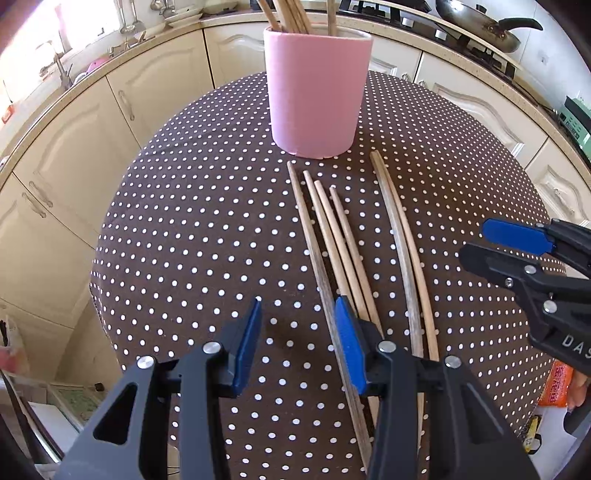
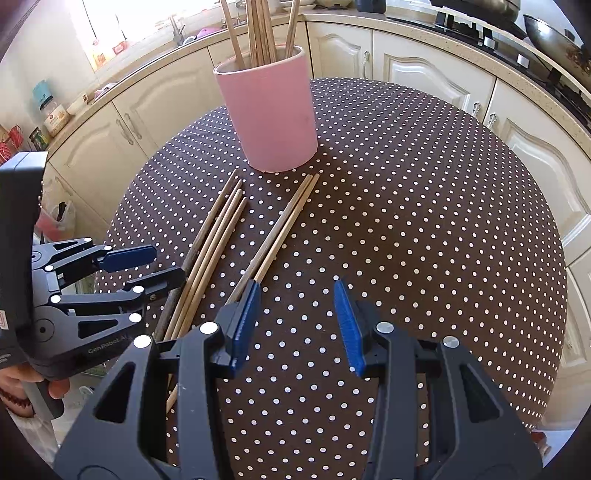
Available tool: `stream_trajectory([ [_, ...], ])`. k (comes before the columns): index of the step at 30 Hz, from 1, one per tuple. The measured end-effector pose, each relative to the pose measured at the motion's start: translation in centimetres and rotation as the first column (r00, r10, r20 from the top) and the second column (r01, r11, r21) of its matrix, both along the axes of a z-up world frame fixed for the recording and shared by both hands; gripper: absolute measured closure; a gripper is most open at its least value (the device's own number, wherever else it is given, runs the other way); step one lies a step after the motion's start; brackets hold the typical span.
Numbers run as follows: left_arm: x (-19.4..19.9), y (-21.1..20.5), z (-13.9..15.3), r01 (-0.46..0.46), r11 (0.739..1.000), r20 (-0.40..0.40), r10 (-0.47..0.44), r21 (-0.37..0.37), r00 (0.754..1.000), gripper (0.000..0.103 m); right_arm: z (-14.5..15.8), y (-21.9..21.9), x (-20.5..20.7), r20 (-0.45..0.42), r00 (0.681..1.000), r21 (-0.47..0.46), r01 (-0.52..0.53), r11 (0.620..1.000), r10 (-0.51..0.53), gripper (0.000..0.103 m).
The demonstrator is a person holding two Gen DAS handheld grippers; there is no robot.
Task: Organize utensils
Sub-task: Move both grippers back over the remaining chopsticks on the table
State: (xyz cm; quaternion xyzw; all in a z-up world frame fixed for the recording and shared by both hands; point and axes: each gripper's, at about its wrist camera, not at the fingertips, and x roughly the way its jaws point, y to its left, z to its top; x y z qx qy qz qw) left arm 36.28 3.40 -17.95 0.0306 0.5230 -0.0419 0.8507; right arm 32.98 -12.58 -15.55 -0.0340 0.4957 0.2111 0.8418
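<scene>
A pink cup stands at the far side of the round polka-dot table with several wooden chopsticks upright in it. It also shows in the right wrist view. Several loose chopsticks lie on the cloth in front of it, in a left group and a right pair; the left group and the pair also show in the right wrist view. My left gripper is open and empty, above the near ends of the left group. My right gripper is open and empty, just right of the pair.
Cream kitchen cabinets and a counter curve around the table. A stove with a pan is at the back right. A sink area is at the back left. An orange packet lies below the table's right edge.
</scene>
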Motion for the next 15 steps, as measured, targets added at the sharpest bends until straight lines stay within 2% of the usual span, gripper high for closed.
stream_trajectory([
  [4, -0.8, -0.3, 0.1, 0.017, 0.999, 0.003, -0.017, 0.036, 1.000, 0.062, -0.4, 0.6, 0.3, -0.018, 1.000, -0.023, -0.002, 1.000, 0.002, 0.061],
  [6, -1.0, -1.2, 0.1, 0.032, 0.999, -0.029, -0.031, 0.043, 0.999, 0.064, -0.6, 1.1, 0.6, -0.024, 1.000, -0.039, -0.003, 0.999, 0.002, 0.061],
  [8, -1.1, -1.9, 0.1, 0.044, 0.996, -0.006, -0.044, 0.082, 0.999, 0.065, -0.9, 1.5, 0.7, -0.036, 0.999, -0.049, -0.009, 0.999, 0.008, 0.061],
  [12, -0.8, -1.6, 0.0, 0.036, 0.999, -0.031, -0.036, 0.020, 0.999, 0.077, -1.4, 2.6, 1.0, -0.050, 0.998, -0.068, -0.026, 0.997, 0.022, 0.062],
  [15, -1.0, -1.4, -0.1, 0.037, 0.999, -0.023, -0.036, 0.022, 0.999, 0.085, -1.8, 3.2, 1.2, -0.054, 0.998, -0.075, -0.027, 0.997, 0.023, 0.062],
])
